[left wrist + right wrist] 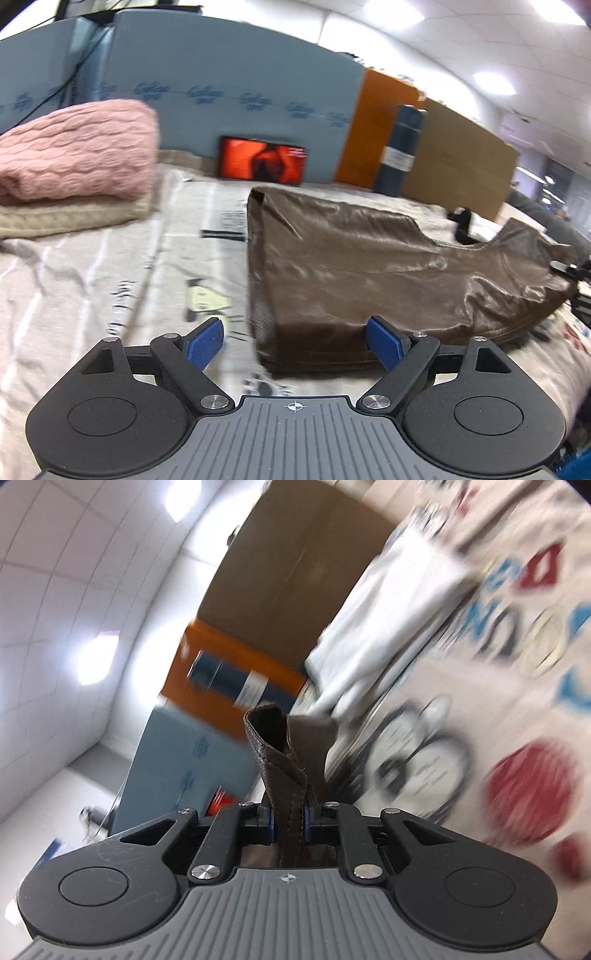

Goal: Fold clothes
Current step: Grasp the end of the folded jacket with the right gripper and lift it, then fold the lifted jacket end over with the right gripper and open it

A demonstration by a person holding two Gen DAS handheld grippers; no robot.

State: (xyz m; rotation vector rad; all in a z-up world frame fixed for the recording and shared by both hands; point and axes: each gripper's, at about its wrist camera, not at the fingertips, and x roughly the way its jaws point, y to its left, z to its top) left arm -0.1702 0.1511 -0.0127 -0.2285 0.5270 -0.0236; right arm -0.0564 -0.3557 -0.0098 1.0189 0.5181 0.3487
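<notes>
A brown leather-like garment (369, 266) lies partly folded on the printed bedsheet (92, 288), right of centre in the left wrist view. My left gripper (295, 341) is open and empty, its blue pads (205, 341) just in front of the garment's near edge. My right gripper (289, 823) is shut on a stitched edge of the brown garment (280, 753), which sticks up between the fingers. The right gripper also shows at the far right edge of the left wrist view (576, 280), holding the garment's lifted end.
A folded pink knit (74, 155) lies on a beige folded cloth (74, 218) at the back left. A lit tablet (264, 164) leans on the blue board. A white folded item (388, 616) lies on the sheet. A blue roll (400, 151) and cardboard stand behind.
</notes>
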